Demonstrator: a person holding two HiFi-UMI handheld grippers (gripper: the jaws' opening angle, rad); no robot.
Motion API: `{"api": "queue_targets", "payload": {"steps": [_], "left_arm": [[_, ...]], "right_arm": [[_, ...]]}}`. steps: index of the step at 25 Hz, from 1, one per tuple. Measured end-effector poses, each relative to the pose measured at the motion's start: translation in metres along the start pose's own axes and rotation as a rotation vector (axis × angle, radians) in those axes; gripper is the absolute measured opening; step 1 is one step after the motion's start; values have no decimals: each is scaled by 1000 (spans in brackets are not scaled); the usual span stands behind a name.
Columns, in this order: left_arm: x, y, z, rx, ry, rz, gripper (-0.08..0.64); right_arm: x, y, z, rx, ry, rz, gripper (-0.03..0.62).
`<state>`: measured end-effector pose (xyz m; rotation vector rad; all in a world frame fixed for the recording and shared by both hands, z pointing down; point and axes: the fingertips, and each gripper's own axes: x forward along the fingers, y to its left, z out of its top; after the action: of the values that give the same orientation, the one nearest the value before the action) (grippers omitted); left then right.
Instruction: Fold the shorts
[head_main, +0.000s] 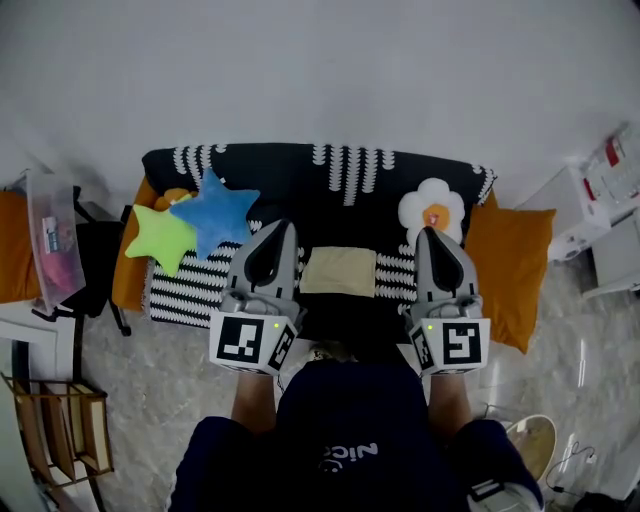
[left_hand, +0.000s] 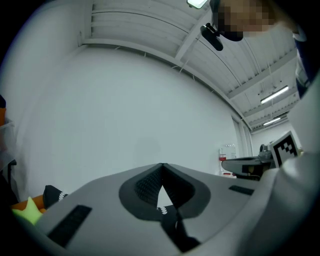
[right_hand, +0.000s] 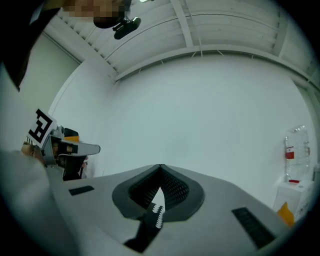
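Left gripper (head_main: 283, 225), right gripper (head_main: 428, 232): grey jaws pressed together, nothing held. Between grippers: shorts (head_main: 339, 271), beige, folded into flat rectangle, lying on blanket (head_main: 330, 190), black with white comb-like stripes. Left of left gripper: plush green star (head_main: 158, 238), blue star (head_main: 213, 215). At right gripper's tip: flower cushion (head_main: 433, 211), white petals. Further right: orange cushion (head_main: 510, 270). Beyond: plain white wall (head_main: 320, 70).
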<state>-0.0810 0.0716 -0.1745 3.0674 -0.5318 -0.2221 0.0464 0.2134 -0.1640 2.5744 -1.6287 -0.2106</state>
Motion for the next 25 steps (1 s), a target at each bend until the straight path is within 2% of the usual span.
{"api": "queue_targets", "payload": {"steps": [12,25], "left_arm": [[11,5,-14,41,35,8,2],[27,15,-29,89,60,12,2]], "right_arm": [[10,3,-8,-56,5,-13,8],[35,2,-26,-121,32,15,8]]}}
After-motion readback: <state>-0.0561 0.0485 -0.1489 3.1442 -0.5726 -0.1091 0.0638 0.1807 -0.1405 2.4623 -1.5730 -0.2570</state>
